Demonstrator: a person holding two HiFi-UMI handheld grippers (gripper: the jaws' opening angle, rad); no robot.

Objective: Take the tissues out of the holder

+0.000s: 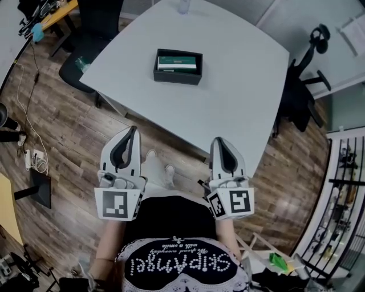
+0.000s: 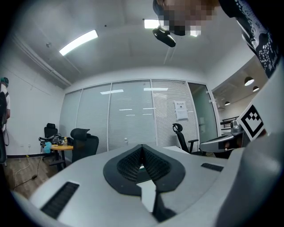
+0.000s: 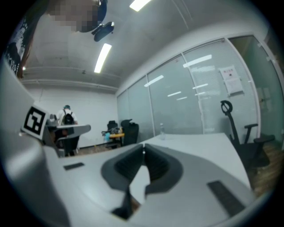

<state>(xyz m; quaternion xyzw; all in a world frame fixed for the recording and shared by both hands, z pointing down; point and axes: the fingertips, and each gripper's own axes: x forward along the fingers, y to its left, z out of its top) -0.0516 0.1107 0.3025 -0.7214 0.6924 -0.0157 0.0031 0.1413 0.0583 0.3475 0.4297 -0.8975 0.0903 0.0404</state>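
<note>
Black rectangular tissue holder (image 1: 177, 77) sits untouched at 12 o'clock; left gripper (image 1: 133, 130) and right gripper (image 1: 219, 140), jaws closed and empty, must reach and open.

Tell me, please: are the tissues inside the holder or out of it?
Inside. The green-and-white tissues lie within the walls of the black holder, which stands on the white table.

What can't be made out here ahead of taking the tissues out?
- Tissues, head view: too small to count or read their print.
- Holder, gripper views: all but hidden behind the shut left gripper and right gripper.
- Bottle, head view: cut off by the top edge.
- Person, right gripper view: too small for detail.
</note>
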